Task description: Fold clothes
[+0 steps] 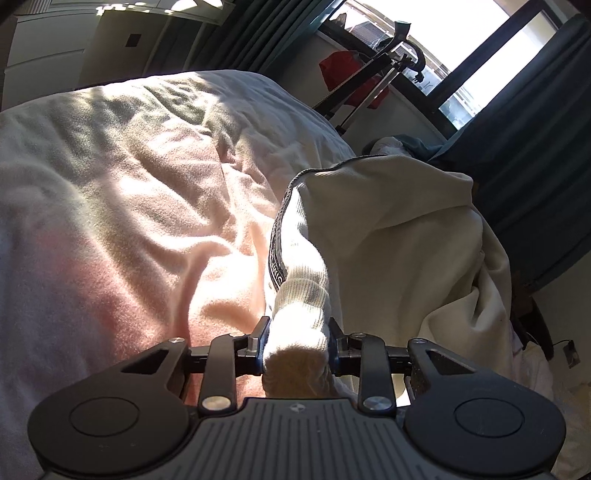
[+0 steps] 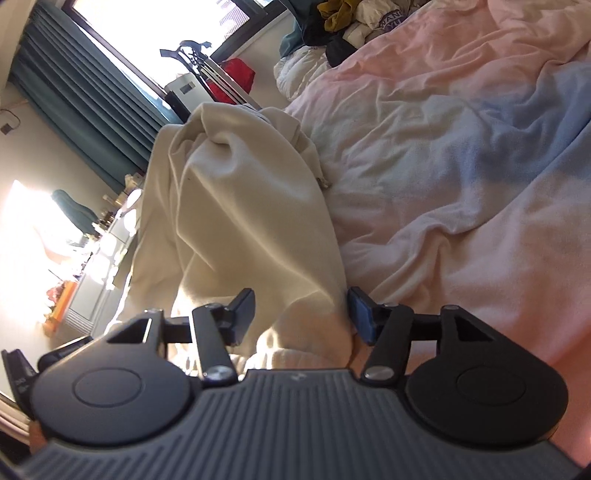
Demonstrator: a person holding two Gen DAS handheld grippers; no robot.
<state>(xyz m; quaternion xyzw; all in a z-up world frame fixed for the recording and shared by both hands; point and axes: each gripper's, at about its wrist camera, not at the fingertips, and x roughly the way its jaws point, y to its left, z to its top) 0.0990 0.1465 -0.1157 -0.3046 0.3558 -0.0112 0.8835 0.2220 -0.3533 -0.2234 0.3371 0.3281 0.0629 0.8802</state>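
A cream sweatshirt (image 1: 399, 236) with a dark lettered band along one edge hangs at the side of a bed covered by a pale pink blanket (image 1: 129, 192). My left gripper (image 1: 297, 341) is shut on the sweatshirt's ribbed cuff (image 1: 303, 306). In the right wrist view the same sweatshirt (image 2: 236, 221) drapes over the edge of the bed (image 2: 461, 166). My right gripper (image 2: 301, 315) stands open with a fold of the cream cloth lying between its fingers.
A pile of other clothes (image 2: 347, 26) lies at the far end of the bed. A black stand with a red item (image 1: 365, 81) is by the window, with teal curtains (image 2: 85, 99). A cluttered dresser (image 2: 96, 258) stands at the left.
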